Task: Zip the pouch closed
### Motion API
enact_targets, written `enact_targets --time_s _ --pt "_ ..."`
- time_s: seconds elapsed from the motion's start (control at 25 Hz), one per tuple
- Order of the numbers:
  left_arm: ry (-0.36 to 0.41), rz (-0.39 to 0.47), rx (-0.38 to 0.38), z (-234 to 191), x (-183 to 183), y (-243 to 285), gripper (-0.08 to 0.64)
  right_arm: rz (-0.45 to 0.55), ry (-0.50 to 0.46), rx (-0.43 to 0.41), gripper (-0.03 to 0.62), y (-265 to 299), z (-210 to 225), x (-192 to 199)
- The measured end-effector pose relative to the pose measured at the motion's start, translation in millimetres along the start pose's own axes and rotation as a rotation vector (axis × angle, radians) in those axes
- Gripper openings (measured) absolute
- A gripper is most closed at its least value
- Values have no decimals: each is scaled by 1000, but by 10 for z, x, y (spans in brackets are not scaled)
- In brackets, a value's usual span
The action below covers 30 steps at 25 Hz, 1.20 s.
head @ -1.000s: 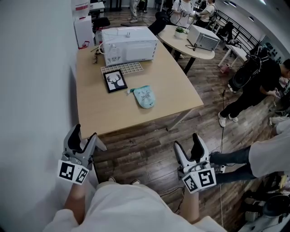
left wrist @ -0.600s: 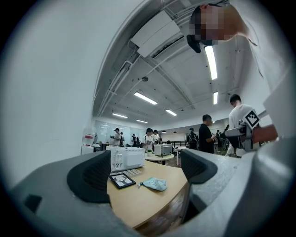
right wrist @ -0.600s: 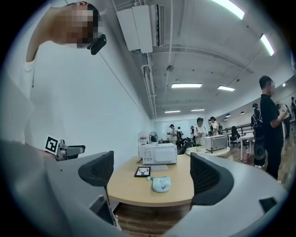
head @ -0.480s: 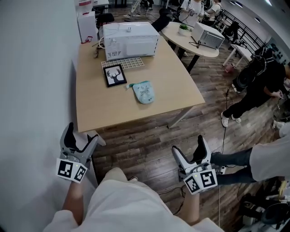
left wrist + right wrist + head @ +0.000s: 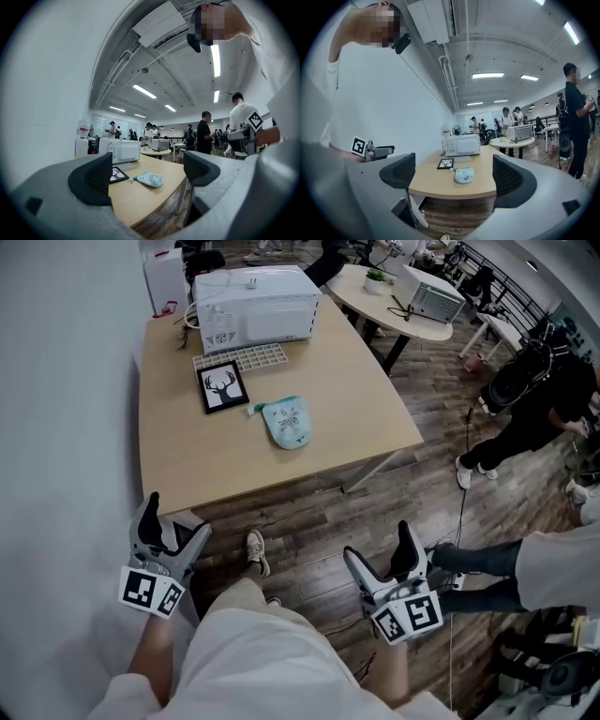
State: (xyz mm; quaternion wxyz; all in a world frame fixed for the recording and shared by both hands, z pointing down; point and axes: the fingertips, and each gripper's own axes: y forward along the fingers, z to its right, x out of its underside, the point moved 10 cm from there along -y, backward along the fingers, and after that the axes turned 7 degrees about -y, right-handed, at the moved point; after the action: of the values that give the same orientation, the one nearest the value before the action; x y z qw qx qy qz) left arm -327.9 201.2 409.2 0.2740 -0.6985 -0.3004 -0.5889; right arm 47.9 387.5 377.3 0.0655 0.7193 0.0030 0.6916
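A small light-blue pouch (image 5: 286, 423) lies on the wooden table (image 5: 206, 465), also seen in the left gripper view as the pouch (image 5: 149, 179) and in the right gripper view as the pouch (image 5: 464, 175). My left gripper (image 5: 173, 531) hangs open near the table's front left corner, below the tabletop's edge, with nothing between its fingers. My right gripper (image 5: 382, 554) is open too, over the wooden floor well in front of the table, also with nothing in it. Both are far from the pouch.
On the table stand a white microwave (image 5: 255, 304), a pale grid tray (image 5: 238, 357) and a framed deer picture (image 5: 223, 387). A white wall (image 5: 66, 427) runs along the left. A round table (image 5: 398, 296) and people stand at the right. My shoe (image 5: 257, 552) is on the floor.
Both grippers' jaws have spread wider and both have sunk a little. The view has shifted, so the table sits further left, and a shoe has stepped forward.
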Motion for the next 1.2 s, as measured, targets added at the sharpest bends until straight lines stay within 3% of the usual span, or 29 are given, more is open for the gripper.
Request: enact_targets --time_s 0.2,0.32,0.56,0.72,0.92,1.12,1.2 --pt "-54 -37 11 -276 198 600 466 -55 -3 -3 489 508 270 45" --pt "-41 -25 34 -507 144 1113 466 -59 -37 -18 489 1042 486 -112" --pt "-130 -78 97 -871 334 2053 466 -98 -67 -42 489 1919 791 -430" --pt "-141 -99 149 -1011 427 2582 466 -97 -76 -20 489 2262 959 -534" --pt "-153 -161 164 -1108 577 2944 466 -126 -49 -13 489 2502 1160 -472" --pt "-160 -238 136 -1142 806 3189 465 -122 -41 -80 489 2833 1455 -429" --pt "-213 -270 106 -1144 935 3282 465 -113 -42 -110 489 2979 1589 -450"
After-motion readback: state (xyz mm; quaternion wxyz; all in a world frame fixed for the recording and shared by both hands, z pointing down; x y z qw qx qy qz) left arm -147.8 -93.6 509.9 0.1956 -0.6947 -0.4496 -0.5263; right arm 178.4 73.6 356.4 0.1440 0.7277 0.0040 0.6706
